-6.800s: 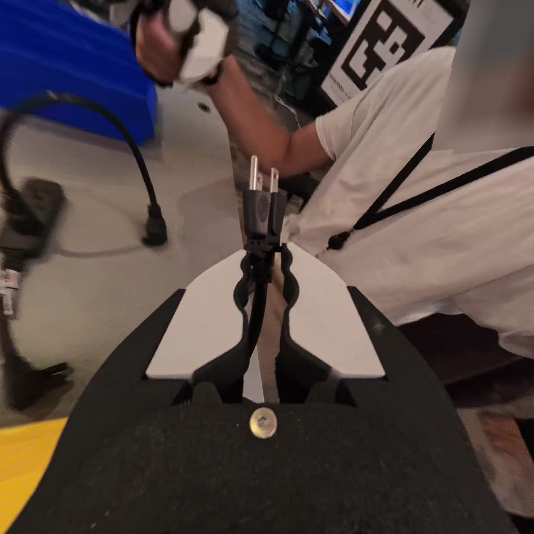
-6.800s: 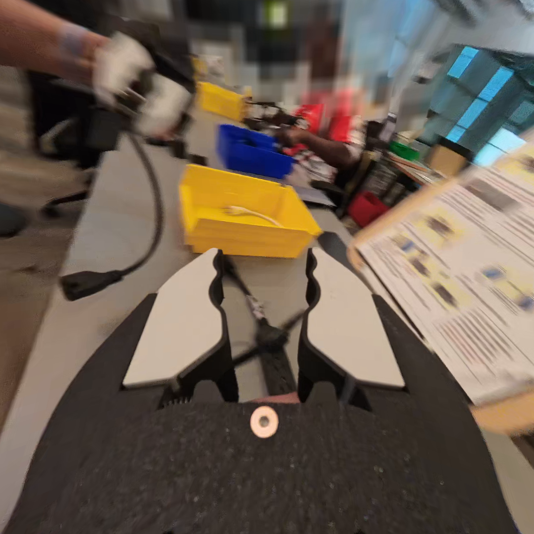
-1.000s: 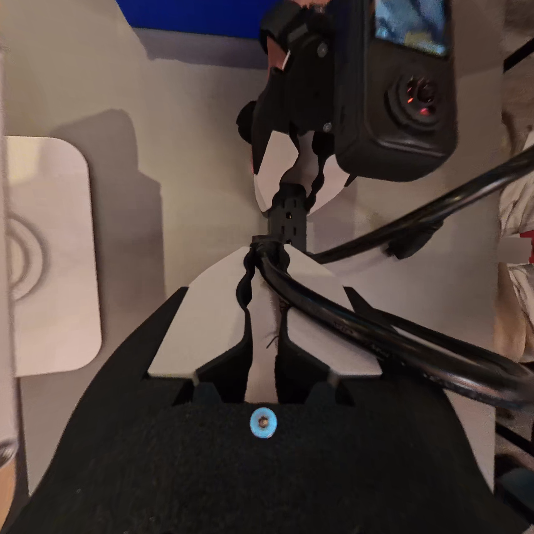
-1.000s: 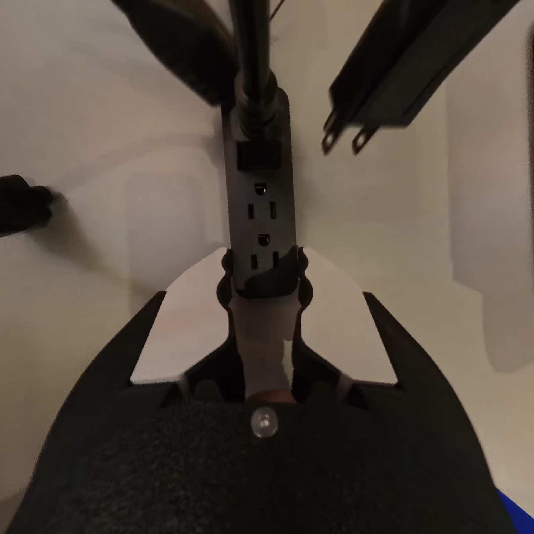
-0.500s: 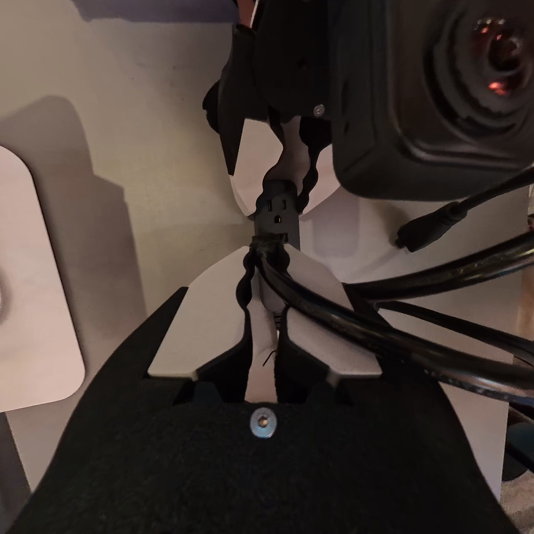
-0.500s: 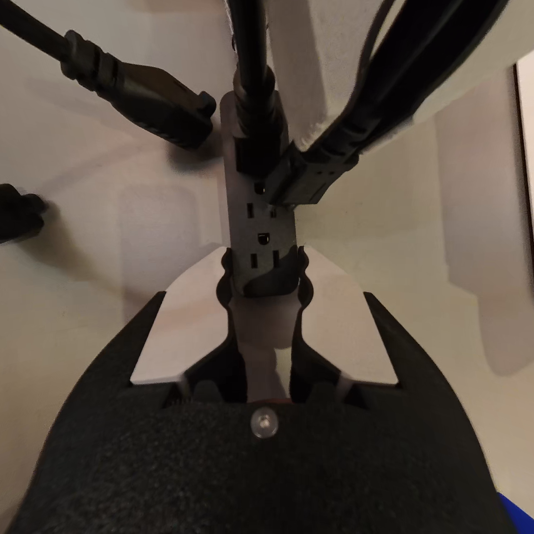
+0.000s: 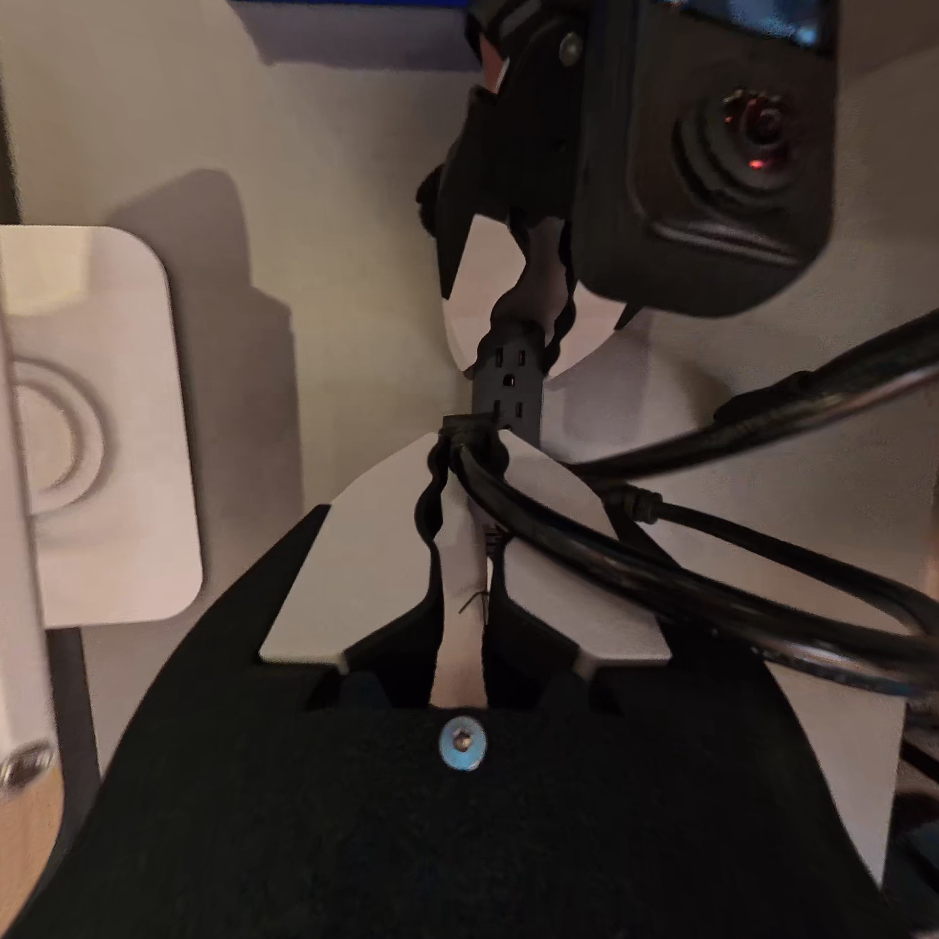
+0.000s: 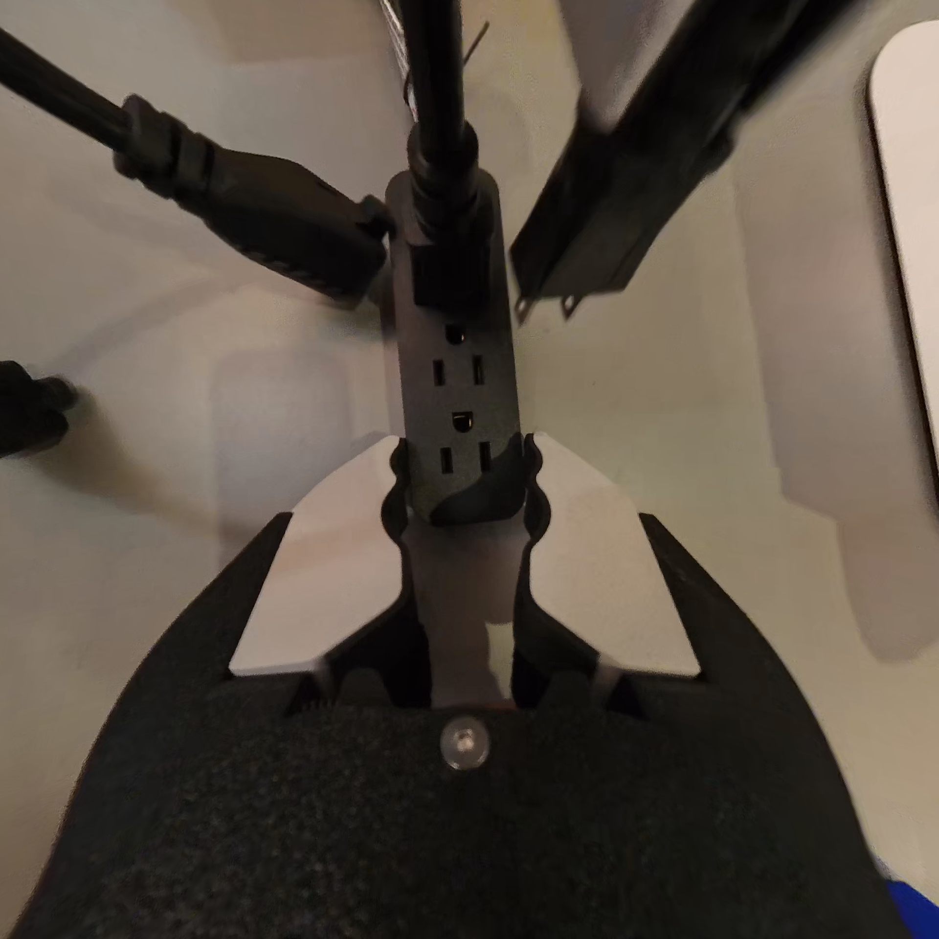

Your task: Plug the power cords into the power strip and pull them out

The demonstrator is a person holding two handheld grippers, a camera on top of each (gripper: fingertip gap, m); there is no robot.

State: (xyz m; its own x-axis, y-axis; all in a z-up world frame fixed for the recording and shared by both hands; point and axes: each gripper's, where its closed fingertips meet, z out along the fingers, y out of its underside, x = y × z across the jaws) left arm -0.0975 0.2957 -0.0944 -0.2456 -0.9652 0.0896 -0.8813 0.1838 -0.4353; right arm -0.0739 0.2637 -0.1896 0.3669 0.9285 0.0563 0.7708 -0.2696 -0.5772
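Right wrist view — plain black power strip (image 8: 457, 386), unlabelled face, between closed jaws.

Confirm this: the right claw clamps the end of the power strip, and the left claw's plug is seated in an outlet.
Wrong on the plug. The right claw does clamp the power strip, but the plug in the left claw is not seated: the right wrist view shows its prongs bare beside the strip.

two open sockets on the power strip (image 8: 460, 386) lie clear; a plug (image 8: 574, 254) hangs at its right edge, a cord end (image 8: 284, 239) crowds its left, bare table (image 8: 660, 432) right.
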